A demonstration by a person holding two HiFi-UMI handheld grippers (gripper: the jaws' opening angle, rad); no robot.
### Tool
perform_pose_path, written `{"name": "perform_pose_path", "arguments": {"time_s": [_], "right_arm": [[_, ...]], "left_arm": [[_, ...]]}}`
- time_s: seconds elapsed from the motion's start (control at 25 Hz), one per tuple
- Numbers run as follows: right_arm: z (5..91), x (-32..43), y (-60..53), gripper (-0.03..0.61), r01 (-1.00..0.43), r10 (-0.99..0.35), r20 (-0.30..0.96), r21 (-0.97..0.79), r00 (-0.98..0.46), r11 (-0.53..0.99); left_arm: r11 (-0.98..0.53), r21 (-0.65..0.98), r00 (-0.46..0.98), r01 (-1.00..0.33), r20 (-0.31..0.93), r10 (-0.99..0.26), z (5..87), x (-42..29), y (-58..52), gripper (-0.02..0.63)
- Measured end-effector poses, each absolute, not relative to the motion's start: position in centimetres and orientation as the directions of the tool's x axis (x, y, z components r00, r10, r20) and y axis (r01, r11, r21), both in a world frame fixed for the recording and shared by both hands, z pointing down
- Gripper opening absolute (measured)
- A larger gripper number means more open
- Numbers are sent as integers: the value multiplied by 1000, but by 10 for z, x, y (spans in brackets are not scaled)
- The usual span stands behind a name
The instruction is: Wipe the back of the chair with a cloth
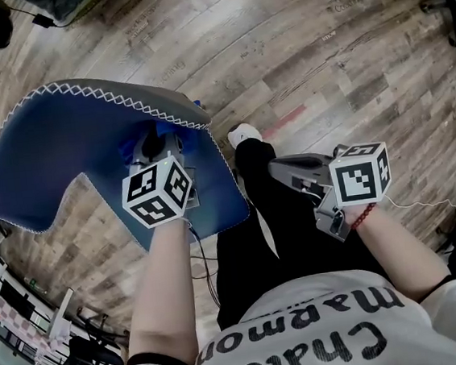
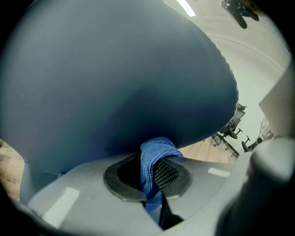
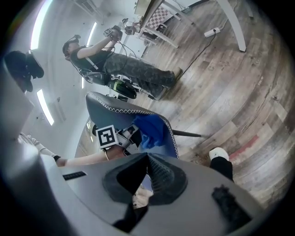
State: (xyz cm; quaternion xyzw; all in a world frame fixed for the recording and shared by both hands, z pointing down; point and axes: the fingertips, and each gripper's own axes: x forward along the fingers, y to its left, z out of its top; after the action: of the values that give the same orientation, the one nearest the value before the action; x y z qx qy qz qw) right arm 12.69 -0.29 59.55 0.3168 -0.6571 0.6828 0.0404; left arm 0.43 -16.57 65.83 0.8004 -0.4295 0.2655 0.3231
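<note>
Closest in, the right tongs [image 3: 147,162] hang at about four o'clock in the head view, over the person's black trouser leg [image 1: 298,235]; their jaws are clenched together on nothing, so I judge this hand is simply parked out of the way. The left tongs [image 2: 155,167] reach toward ten o'clock and are clamped on the blue cloth [image 2: 156,154]; a folded wad bulges past the tips, so that fabric and not hard plastic meets the chair. That wad presses on the dark blue chair back [image 1: 62,146], close to its white-stitched edge [image 1: 122,100]; the wipe looks under way. Most of the panel lies open toward nine o'clock, giving room for long strokes; at the stitched edge the cloth could slip off. The person's white shoe [image 1: 245,135] stands just beside the chair; the wooden floor [image 1: 294,41] lies bare from twelve to two o'clock. Farther off, in the right gripper view, another person [image 3: 115,60] works at eleven o'clock, well apart; office chairs [image 2: 230,131] stand at three o'clock in the left gripper view.
</note>
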Motion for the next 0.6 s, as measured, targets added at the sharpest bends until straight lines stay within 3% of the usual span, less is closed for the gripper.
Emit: {"name": "perform_pose_path", "arguments": {"time_s": [0.16,0.44,0.6], "right_arm": [[592,122,-1,15,-487,-341,496,-865,-798,-120],[583,86,14,15,-481,-320,479,-873,-818,-77],[571,61,23,15,-475,-314,467,-878,-826,-57]], "left_arm": [[-409,301,493,-861,687,-534,653,3,-164,35],[-617,296,644,-729,603,-471,617,29,-135,37],[-649,304,679,-697,570,-463,595,23,-122,37]]}}
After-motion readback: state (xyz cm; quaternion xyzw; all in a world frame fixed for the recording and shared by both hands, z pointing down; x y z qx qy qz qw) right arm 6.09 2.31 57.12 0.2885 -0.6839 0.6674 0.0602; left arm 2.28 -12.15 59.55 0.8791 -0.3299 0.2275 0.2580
